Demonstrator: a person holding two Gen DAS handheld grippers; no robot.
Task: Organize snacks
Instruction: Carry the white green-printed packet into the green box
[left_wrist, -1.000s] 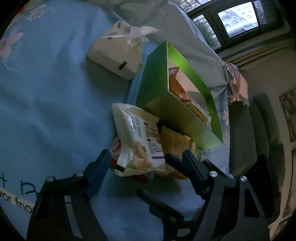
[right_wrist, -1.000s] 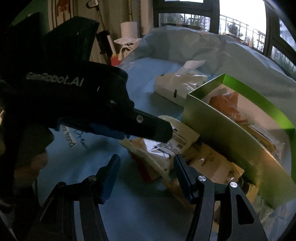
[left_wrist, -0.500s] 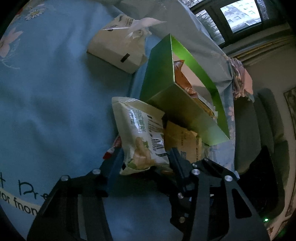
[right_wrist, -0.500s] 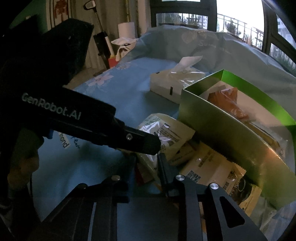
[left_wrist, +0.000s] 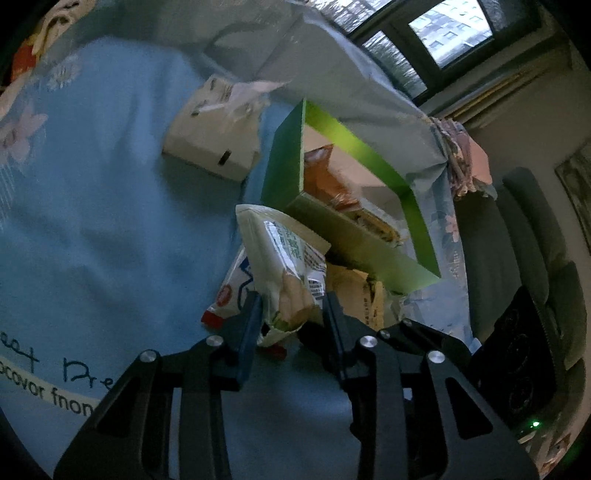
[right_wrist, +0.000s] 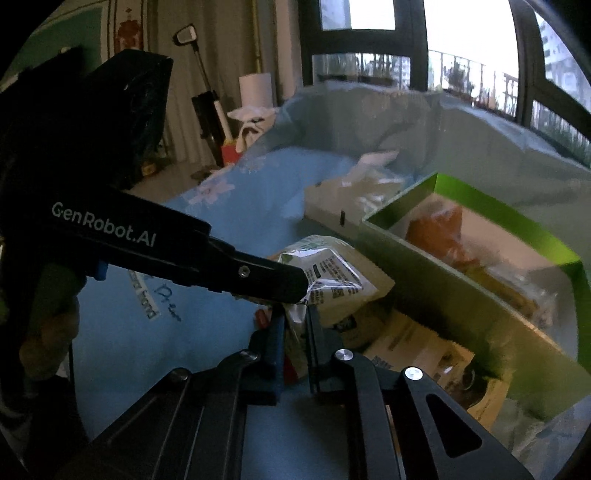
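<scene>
A pale green-and-white snack bag (left_wrist: 284, 266) is lifted off the blue cloth, next to the green box (left_wrist: 354, 243). My left gripper (left_wrist: 291, 314) is shut on its lower end. My right gripper (right_wrist: 295, 325) is shut on the same bag (right_wrist: 332, 273), just below the left gripper's finger (right_wrist: 266, 280). The green box (right_wrist: 461, 288) holds orange and tan snack packs. A red-and-white packet (left_wrist: 229, 295) and tan packets (left_wrist: 354, 291) lie under the bag beside the box.
A white tissue box (left_wrist: 210, 147) stands on the blue flowered cloth (left_wrist: 92, 221) behind the green box. A grey sofa (left_wrist: 517, 258) is to the right. Windows are at the back.
Both grippers have closed from open onto the green-and-white bag and raised it from the pile. The views shifted upward.
</scene>
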